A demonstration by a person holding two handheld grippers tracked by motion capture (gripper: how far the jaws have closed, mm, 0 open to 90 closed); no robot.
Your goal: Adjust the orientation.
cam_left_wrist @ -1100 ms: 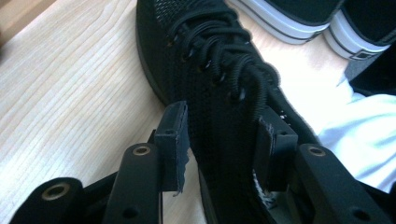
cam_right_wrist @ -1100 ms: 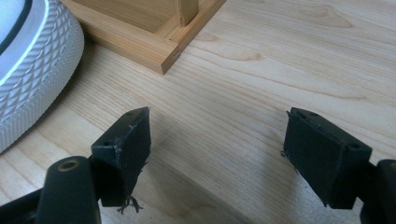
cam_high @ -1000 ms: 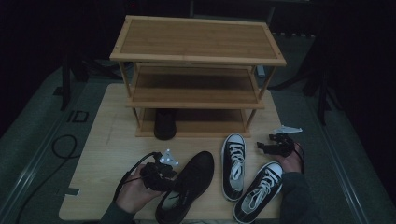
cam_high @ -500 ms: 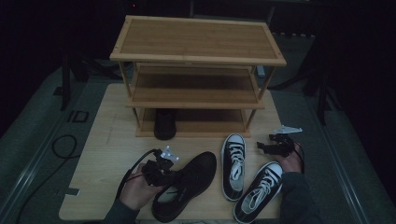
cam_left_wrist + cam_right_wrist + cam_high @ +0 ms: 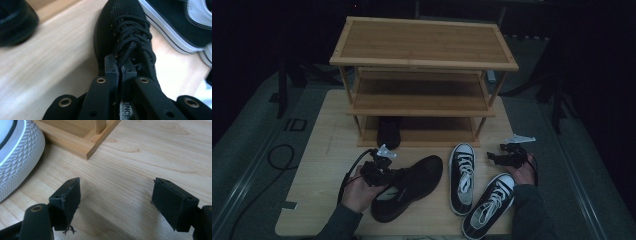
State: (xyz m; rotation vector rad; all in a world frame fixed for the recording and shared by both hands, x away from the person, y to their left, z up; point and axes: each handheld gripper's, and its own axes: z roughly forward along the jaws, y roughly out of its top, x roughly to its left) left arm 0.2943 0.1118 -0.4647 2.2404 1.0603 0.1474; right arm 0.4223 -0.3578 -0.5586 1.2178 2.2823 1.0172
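Observation:
A black lace-up shoe (image 5: 412, 185) lies on the wooden table (image 5: 327, 150) in front of the rack. My left gripper (image 5: 384, 170) is at its opening. In the left gripper view the jaws (image 5: 120, 66) have just closed and now pinch the tongue of the black shoe (image 5: 125, 30) just below the laces. My right gripper (image 5: 497, 156) rests at the right, beside a pair of black-and-white sneakers (image 5: 461, 175). In the right gripper view its jaws (image 5: 116, 197) stand wide apart over bare wood, holding nothing.
A three-tier wooden shoe rack (image 5: 422, 60) stands at the back of the table, with another black shoe (image 5: 389, 131) on its bottom shelf. The second sneaker (image 5: 489, 205) lies near the front edge. A sneaker's white toe cap (image 5: 15, 157) and the rack's corner (image 5: 75, 142) are close to my right gripper.
My left gripper has moved a little toward the rack and shut on the black shoe's tongue; the shoe shifted slightly with it. The right hand has stayed where it was.

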